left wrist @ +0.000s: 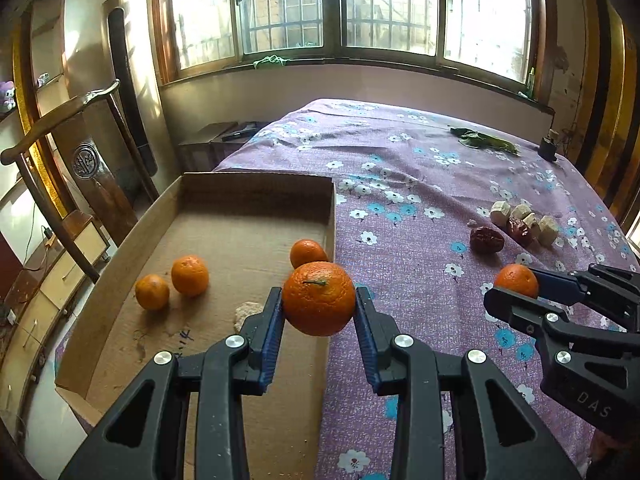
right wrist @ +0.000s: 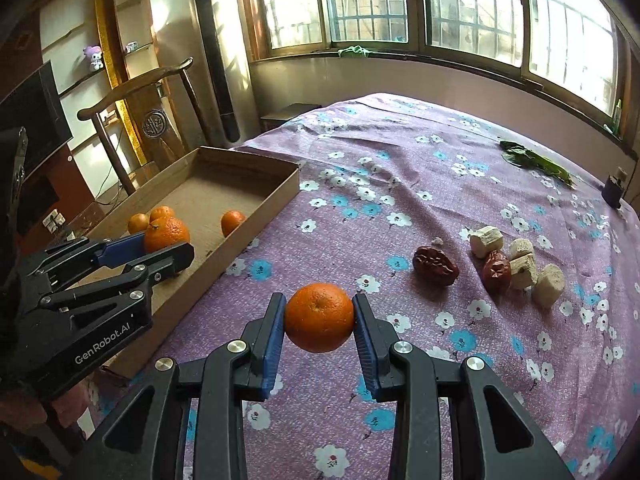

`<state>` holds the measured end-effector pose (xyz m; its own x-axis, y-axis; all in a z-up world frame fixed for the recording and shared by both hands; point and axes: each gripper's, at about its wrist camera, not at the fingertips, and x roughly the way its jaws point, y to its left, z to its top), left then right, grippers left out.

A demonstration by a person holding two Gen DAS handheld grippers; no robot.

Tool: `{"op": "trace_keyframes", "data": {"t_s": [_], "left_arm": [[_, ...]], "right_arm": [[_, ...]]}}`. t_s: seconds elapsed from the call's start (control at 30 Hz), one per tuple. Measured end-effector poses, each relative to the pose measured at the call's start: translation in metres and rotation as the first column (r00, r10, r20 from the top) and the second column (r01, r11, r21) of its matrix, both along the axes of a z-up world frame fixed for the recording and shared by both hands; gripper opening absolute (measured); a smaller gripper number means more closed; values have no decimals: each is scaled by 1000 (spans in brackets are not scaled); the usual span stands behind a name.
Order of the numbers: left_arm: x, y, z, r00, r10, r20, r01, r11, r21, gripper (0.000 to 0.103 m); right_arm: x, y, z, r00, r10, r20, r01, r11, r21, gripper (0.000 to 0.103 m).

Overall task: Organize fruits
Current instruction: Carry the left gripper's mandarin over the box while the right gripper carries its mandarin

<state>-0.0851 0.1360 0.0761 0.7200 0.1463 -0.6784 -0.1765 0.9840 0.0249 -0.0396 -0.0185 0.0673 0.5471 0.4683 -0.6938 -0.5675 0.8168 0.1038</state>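
My left gripper [left wrist: 319, 306] is shut on an orange [left wrist: 319, 298] and holds it above the right wall of a shallow cardboard box [left wrist: 248, 192]. Three more oranges lie in the box: two at the left [left wrist: 190, 275] [left wrist: 152, 292] and one by the right wall [left wrist: 307, 252]. My right gripper [right wrist: 319, 318] is shut on another orange [right wrist: 319, 317] above the purple flowered cloth [right wrist: 400, 160], right of the box [right wrist: 256, 160]. Each gripper shows in the other's view, the right [left wrist: 516, 292] and the left [right wrist: 166, 240].
Two dark red dates [right wrist: 435, 266] [right wrist: 496, 271] and several pale cut chunks [right wrist: 486, 241] lie on the cloth to the right. Green leaves [right wrist: 532, 160] and a small dark cup [right wrist: 612, 190] lie far back. A wooden chair [left wrist: 60, 128] stands left of the box. A pale lump [left wrist: 248, 312] lies in the box.
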Motion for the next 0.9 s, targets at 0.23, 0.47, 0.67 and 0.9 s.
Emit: {"op": "trace_keyframes", "data": {"t_s": [0.23, 0.47, 0.67, 0.9], "left_arm": [[-14, 12, 2, 1000, 23, 11, -23, 1000, 0, 33], [-25, 29, 3, 998, 60, 19, -60, 998, 6, 33], [-31, 44, 2, 995, 93, 22, -93, 996, 9, 33], [-37, 62, 0, 991, 128, 22, -128, 992, 8, 33]], "right_arm": [[-15, 18, 9, 999, 36, 16, -36, 999, -4, 36], [-29, 37, 16, 996, 82, 34, -82, 997, -11, 36], [-35, 54, 19, 992, 120, 41, -119, 993, -21, 36], [-37, 74, 17, 987, 158, 38, -157, 987, -32, 36]]}}
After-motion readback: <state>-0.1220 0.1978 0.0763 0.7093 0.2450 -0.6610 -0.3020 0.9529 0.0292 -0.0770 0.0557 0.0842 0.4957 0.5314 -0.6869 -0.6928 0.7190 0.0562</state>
